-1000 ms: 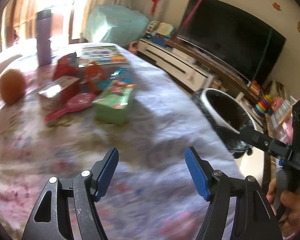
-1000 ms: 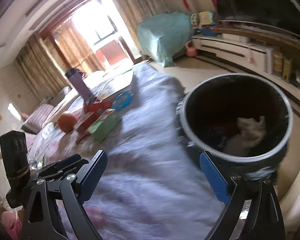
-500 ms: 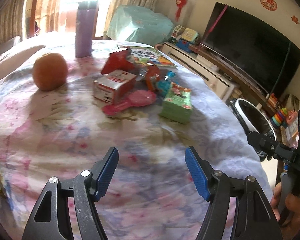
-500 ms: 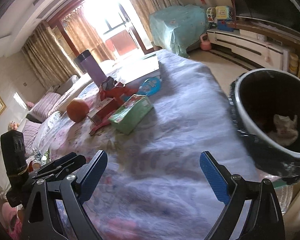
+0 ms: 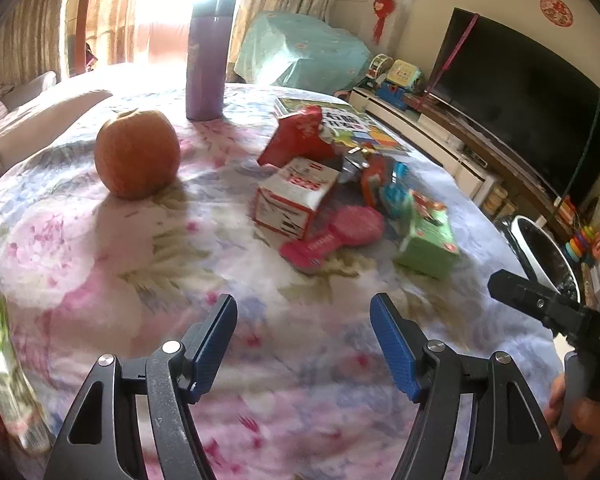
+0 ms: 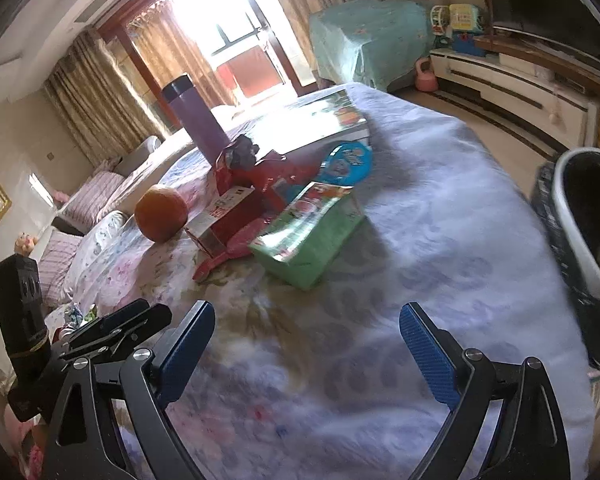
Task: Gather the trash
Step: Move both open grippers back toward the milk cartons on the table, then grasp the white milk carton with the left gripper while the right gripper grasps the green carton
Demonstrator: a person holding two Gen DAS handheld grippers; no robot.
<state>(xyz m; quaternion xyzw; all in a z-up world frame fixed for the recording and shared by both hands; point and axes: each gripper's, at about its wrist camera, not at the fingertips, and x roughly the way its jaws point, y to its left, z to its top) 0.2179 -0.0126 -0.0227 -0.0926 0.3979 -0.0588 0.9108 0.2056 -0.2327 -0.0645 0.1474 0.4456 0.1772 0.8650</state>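
Observation:
A pile of trash lies mid-table on the floral cloth: a red-and-white carton (image 5: 294,202) (image 6: 220,216), a green pack (image 5: 428,240) (image 6: 312,236), a pink wrapper (image 5: 336,236), a red torn bag (image 5: 298,136) (image 6: 276,176) and a blue wrapper (image 6: 346,160). A black-lined trash bin (image 6: 584,232) (image 5: 544,256) stands off the table's right edge with paper inside. My left gripper (image 5: 304,344) is open and empty, above the cloth short of the pile. My right gripper (image 6: 306,354) is open and empty, also short of the pile.
An orange (image 5: 137,154) (image 6: 161,213) and a purple flask (image 5: 208,58) (image 6: 194,118) stand on the table's left and back. A picture book (image 5: 352,124) (image 6: 320,124) lies behind the pile. A green packet (image 5: 2,364) sits at the near left edge. A TV (image 5: 532,108) is at right.
Both grippers swung left from the bin toward the table. The bin slid to the right edge of both views; the trash pile and orange are now central. Both stay open.

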